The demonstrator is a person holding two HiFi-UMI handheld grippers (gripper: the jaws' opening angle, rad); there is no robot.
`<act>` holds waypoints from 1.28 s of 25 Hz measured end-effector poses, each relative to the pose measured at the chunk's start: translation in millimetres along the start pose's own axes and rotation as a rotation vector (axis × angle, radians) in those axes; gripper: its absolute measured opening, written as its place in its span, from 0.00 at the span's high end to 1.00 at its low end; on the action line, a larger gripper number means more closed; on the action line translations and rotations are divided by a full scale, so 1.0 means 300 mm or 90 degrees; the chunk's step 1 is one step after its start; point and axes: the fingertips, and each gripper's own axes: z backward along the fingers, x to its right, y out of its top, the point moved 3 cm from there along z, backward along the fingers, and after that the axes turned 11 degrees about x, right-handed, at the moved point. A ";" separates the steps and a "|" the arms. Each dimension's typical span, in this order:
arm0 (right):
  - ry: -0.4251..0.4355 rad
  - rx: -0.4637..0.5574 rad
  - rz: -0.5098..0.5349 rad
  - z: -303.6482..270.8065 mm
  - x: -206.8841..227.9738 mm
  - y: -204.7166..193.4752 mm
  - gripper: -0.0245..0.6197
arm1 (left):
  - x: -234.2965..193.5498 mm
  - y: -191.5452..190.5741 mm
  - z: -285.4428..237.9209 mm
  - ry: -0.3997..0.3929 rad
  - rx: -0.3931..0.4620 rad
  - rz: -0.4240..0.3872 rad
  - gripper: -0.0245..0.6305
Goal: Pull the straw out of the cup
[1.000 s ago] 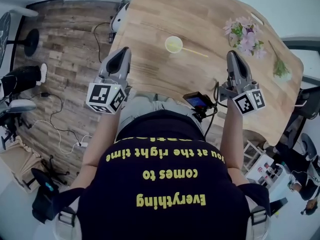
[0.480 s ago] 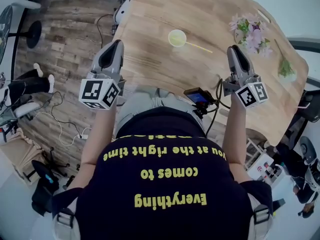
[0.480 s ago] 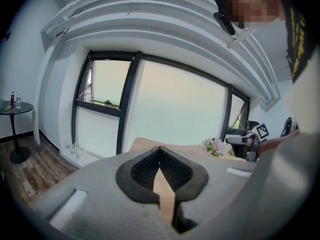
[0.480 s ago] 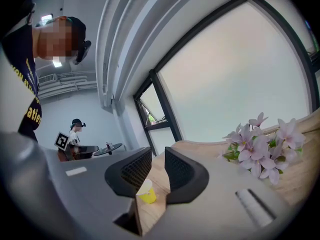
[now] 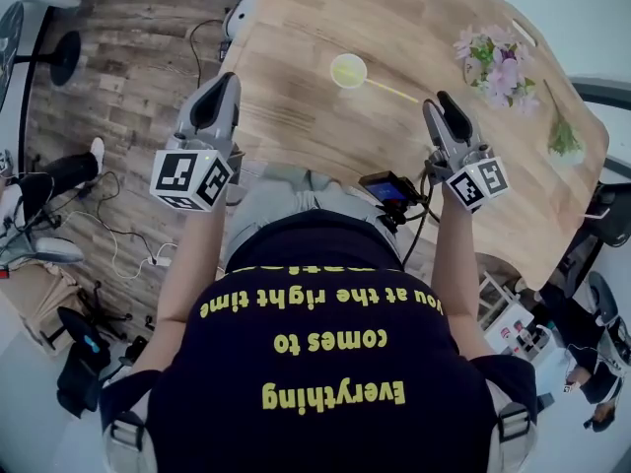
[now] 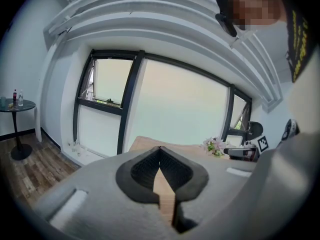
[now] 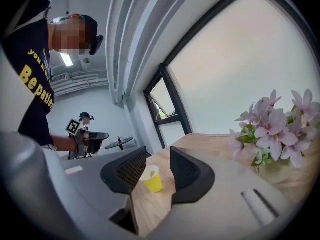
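Yellow cup (image 5: 347,71) holds one straw (image 5: 392,91). Your right gripper (image 7: 155,160) has just been opening its jaws, with nothing between them; your left gripper (image 6: 160,150) is closed.

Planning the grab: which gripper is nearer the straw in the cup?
Right. The right gripper, empty jaws just opening, is near the straw's free end; the left gripper is beyond the cup's opposite side.

Left hand-held gripper (image 5: 228,80) closed; right hand-held gripper (image 5: 440,101) just opened, empty.
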 end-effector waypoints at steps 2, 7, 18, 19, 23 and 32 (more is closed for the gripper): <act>0.012 -0.012 -0.008 0.000 -0.001 -0.033 0.69 | 0.001 -0.008 0.003 0.002 -0.003 0.004 0.96; 0.026 -0.050 -0.025 -0.012 0.000 -0.104 0.64 | 0.012 -0.015 0.007 0.001 -0.007 0.006 0.96; 0.045 -0.074 -0.031 -0.064 -0.009 -0.220 0.68 | 0.051 -0.033 0.013 -0.010 -0.021 -0.017 0.96; 0.044 -0.072 -0.033 -0.070 -0.012 -0.227 0.69 | 0.048 -0.034 0.015 -0.008 -0.021 -0.013 0.96; 0.046 -0.068 -0.039 -0.094 -0.015 -0.252 0.73 | 0.031 -0.036 0.021 0.004 -0.019 0.001 0.96; 0.061 -0.062 -0.048 -0.125 -0.021 -0.263 0.78 | 0.016 -0.038 0.021 0.018 -0.015 0.015 0.96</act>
